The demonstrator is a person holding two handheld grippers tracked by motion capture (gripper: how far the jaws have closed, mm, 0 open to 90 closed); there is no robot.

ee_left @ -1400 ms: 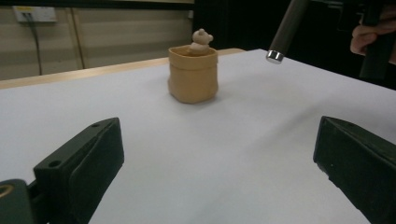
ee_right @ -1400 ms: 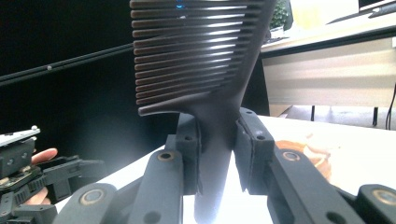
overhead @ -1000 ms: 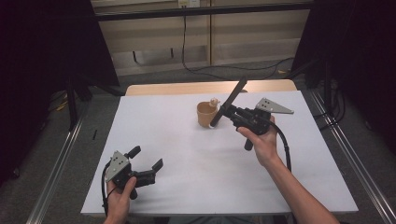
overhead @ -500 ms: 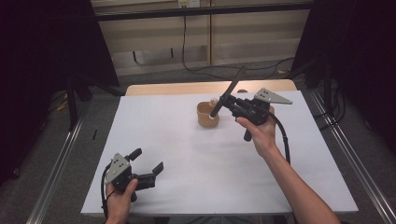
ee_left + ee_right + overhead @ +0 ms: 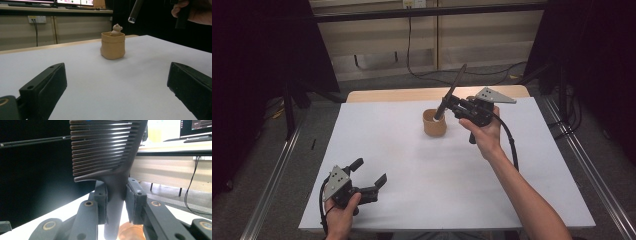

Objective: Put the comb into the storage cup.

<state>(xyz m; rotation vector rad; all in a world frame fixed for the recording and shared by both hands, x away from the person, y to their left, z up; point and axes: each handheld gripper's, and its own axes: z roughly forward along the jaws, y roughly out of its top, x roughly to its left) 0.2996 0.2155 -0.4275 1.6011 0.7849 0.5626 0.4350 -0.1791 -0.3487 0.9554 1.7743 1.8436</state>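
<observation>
- Your right tool (image 5: 451,104) clamps a dark comb (image 5: 451,91) by its handle, above the tan cup (image 5: 434,123) at the far middle of the white worktop (image 5: 422,170).
- In the right gripper view the comb's (image 5: 105,147) top is cut off, and the cup (image 5: 131,232) is mostly hidden behind the jaws.
- The comb's long axis tilts: handle end down over the cup's mouth, teeth end up and away from you.
- The small figure (image 5: 116,28) inside the cup (image 5: 112,45) is hard to make out.
- Your left tool (image 5: 371,176) rests spread wide near the worktop's front left, gripping nothing.
</observation>
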